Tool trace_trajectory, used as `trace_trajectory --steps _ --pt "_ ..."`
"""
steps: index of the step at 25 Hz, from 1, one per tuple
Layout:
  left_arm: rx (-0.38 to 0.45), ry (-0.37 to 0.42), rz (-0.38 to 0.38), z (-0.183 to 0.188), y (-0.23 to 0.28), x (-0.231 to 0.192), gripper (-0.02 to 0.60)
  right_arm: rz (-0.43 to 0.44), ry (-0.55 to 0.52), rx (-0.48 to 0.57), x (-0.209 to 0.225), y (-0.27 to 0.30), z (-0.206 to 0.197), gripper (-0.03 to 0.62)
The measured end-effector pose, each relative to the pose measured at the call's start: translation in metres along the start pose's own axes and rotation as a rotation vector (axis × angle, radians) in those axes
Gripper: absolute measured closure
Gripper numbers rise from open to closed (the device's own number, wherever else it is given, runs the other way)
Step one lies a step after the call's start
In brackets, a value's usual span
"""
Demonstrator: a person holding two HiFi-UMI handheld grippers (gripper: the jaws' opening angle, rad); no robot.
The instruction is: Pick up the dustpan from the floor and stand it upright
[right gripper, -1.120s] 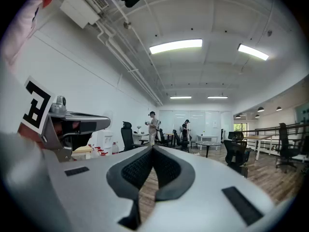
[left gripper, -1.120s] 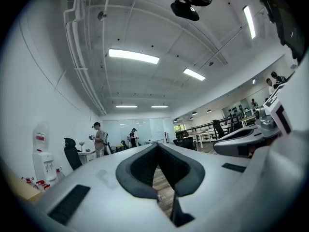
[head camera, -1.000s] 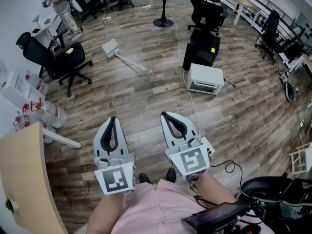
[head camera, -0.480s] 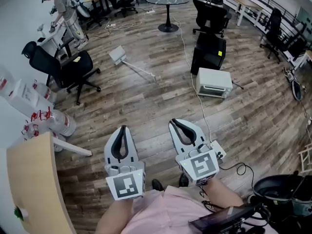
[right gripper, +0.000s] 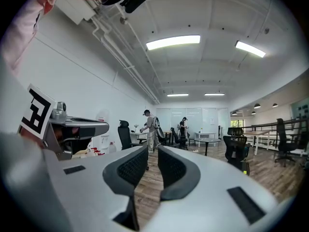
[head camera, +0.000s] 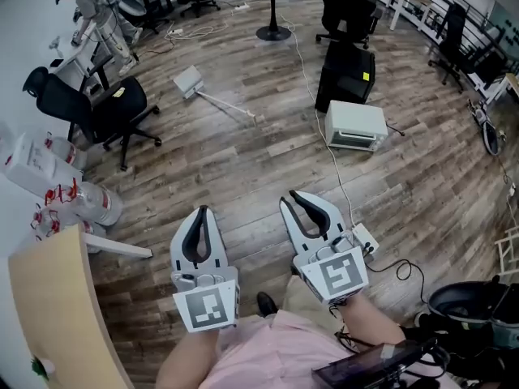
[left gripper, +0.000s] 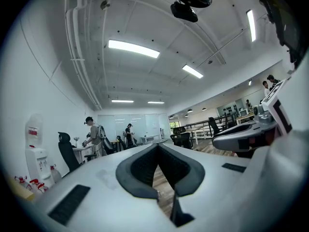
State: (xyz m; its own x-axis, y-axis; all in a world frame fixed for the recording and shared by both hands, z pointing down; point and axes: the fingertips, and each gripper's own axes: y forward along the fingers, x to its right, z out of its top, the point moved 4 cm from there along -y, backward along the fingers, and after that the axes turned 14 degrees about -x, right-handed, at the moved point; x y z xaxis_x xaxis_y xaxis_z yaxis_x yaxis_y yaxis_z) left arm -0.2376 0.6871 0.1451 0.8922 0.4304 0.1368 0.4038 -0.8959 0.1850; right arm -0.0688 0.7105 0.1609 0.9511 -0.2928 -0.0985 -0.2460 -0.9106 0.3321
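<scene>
- Grey pads first: left gripper (head camera: pixel 202 213) shut tip to tip on nothing, right gripper (head camera: pixel 293 196) closed to a bare slit, likewise empty. Both held low over the floor, well short of the oven (head camera: pixel 355 125) and to its left.
- Part at least one pair of jaws before reaching, not at the last moment.
- Walk forward and keep feet off the cable (head camera: pixel 336 181) running along the floor from beside the right gripper up to the oven.
- Head for the dustpan (head camera: pixel 188 80), lying flat on the wood floor, left of the oven and a little beyond it, well apart from both grippers. Pan end farther from the oven, thin handle (head camera: pixel 228 104) slanting back toward it.
- Probably best: come down square across the handle, clamp firmly, then swing the free end up until the pan sits flat below it.
- Expect a thin rod to twist or slip; steady it with the other gripper before letting go.
- Keep clear of the office chair (head camera: pixel 97 104), farther left of the oven than the pan.
</scene>
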Motion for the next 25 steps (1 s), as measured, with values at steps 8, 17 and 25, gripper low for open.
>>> trace_trajectory --steps 8,17,25 --pt "-0.054 -0.002 0.024 -0.004 0.078 -0.005 0.572 0.018 0.009 -0.001 0.057 0.068 -0.003 0.528" --pt "-0.054 -0.006 0.072 0.032 0.190 0.009 0.572 0.044 0.002 0.009 0.154 0.144 0.027 0.533" --pt "-0.041 -0.003 0.090 0.055 0.264 0.016 0.572 0.048 -0.007 0.003 0.215 0.193 0.041 0.536"
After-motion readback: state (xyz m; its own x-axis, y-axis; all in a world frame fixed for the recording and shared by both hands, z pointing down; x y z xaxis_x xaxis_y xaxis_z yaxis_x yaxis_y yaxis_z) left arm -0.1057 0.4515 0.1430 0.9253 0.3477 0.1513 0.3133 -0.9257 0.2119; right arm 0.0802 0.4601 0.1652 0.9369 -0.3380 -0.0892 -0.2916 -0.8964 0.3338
